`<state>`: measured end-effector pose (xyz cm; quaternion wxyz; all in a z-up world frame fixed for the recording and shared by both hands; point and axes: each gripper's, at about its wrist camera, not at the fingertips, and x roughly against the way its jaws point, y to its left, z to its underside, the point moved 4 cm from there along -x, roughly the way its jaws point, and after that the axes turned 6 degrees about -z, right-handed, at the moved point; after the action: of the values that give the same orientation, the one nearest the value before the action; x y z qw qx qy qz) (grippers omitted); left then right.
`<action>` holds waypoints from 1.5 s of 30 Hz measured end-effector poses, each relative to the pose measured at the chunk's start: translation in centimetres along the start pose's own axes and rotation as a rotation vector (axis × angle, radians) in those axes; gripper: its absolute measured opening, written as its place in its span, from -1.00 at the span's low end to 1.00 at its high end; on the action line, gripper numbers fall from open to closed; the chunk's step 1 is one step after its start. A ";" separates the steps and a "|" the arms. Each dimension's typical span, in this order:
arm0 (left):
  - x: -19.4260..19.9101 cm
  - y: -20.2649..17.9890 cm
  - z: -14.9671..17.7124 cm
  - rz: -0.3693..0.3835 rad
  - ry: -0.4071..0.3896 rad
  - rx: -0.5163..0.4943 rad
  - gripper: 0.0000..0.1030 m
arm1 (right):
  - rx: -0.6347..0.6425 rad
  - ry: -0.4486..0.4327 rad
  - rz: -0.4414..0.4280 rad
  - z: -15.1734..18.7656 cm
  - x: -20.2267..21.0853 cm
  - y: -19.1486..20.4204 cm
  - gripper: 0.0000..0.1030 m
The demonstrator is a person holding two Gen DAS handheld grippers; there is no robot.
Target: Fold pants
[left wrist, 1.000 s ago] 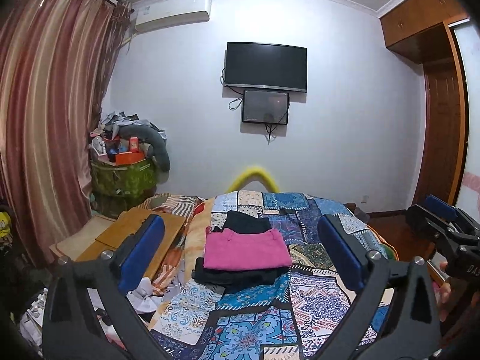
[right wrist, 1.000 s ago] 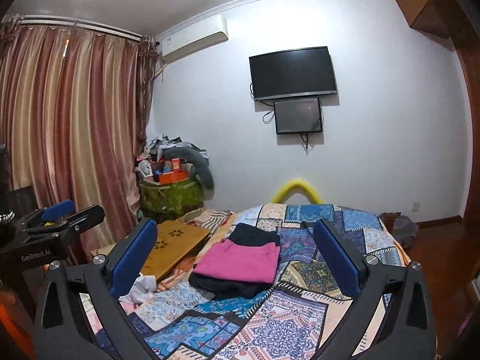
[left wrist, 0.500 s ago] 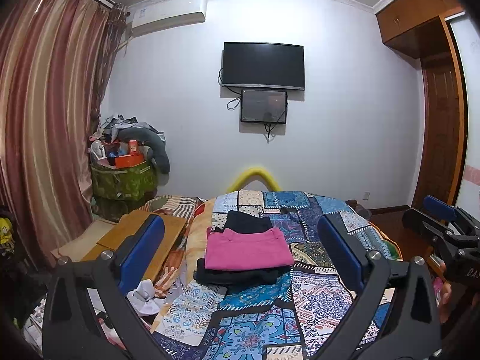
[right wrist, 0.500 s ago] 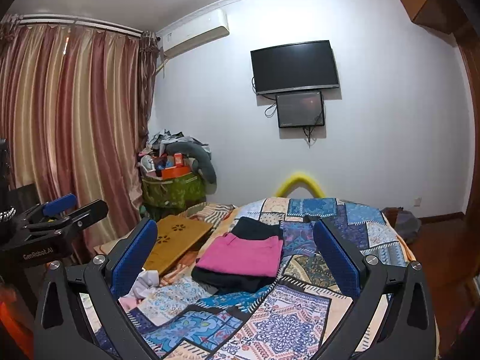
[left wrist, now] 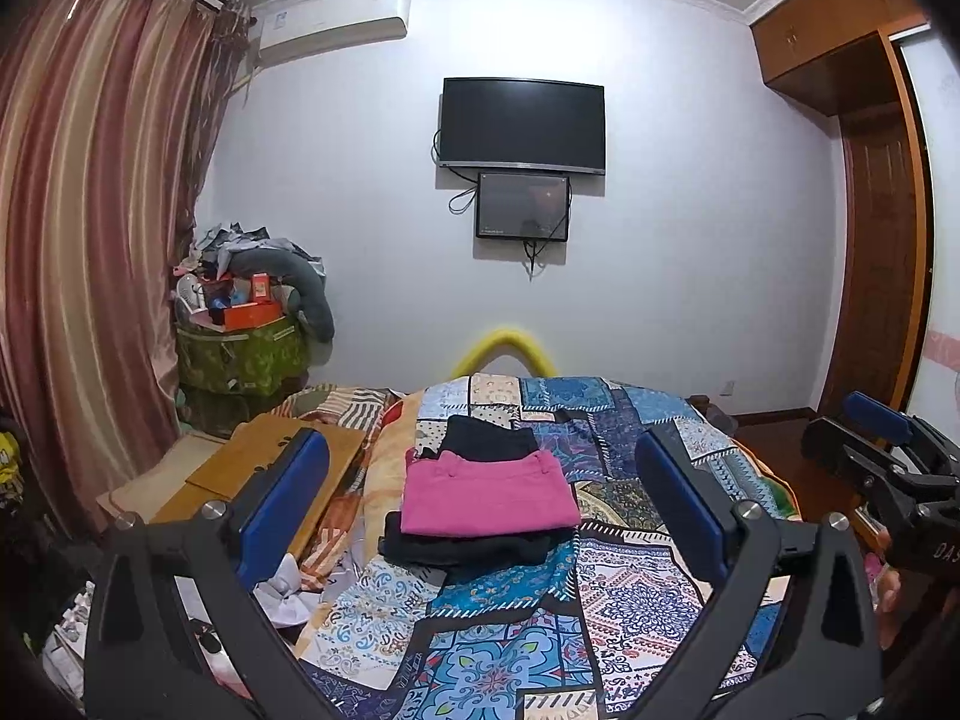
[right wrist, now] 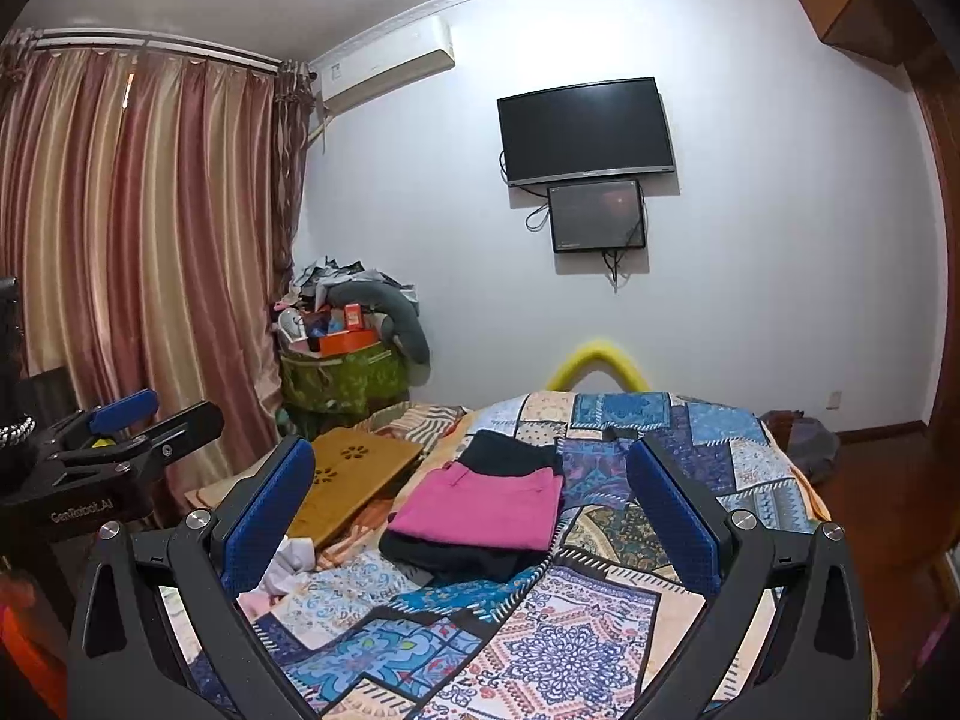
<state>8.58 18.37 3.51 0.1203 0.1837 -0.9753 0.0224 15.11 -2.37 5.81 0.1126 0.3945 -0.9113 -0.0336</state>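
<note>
The left gripper (left wrist: 480, 507) is held above the near end of the bed, its blue-padded jaws spread wide with nothing between them. The right gripper (right wrist: 471, 507) is likewise splayed apart and grips nothing. Beyond both, on the patchwork quilt (left wrist: 606, 588), sits a folded stack: pink pants (left wrist: 487, 497) lying on top of a black garment (left wrist: 468, 546), with another folded black piece (left wrist: 489, 438) just behind. A wooden lap desk (right wrist: 354, 483) lies left of the stack. A dark television (left wrist: 522, 123) hangs on the far wall.
</note>
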 end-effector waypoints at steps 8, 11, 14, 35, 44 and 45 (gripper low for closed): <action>-0.4 -0.3 0.2 0.006 0.000 -0.014 1.00 | -0.006 0.003 0.006 0.0 0.1 -0.2 1.00; -0.6 -0.5 0.3 0.010 0.001 -0.020 1.00 | -0.005 0.001 0.009 -0.1 0.2 -0.3 1.00; -0.7 -0.6 0.4 0.015 0.003 -0.019 1.00 | -0.002 0.000 0.013 -0.1 0.3 -0.3 1.00; -0.3 -1.1 0.4 0.037 0.001 -0.029 1.00 | -0.003 0.001 0.023 -0.1 0.4 -0.6 1.00; -0.4 -1.6 0.5 0.026 0.004 -0.049 1.00 | -0.001 0.012 0.019 0.1 0.2 -0.5 1.00; -0.4 -1.7 0.6 0.024 0.002 -0.052 1.00 | 0.000 0.014 0.020 0.1 0.2 -0.6 1.00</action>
<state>9.42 16.91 2.88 0.1259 0.1687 -0.9776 -0.0011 15.35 -2.89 5.66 0.1192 0.3854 -0.9145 -0.0297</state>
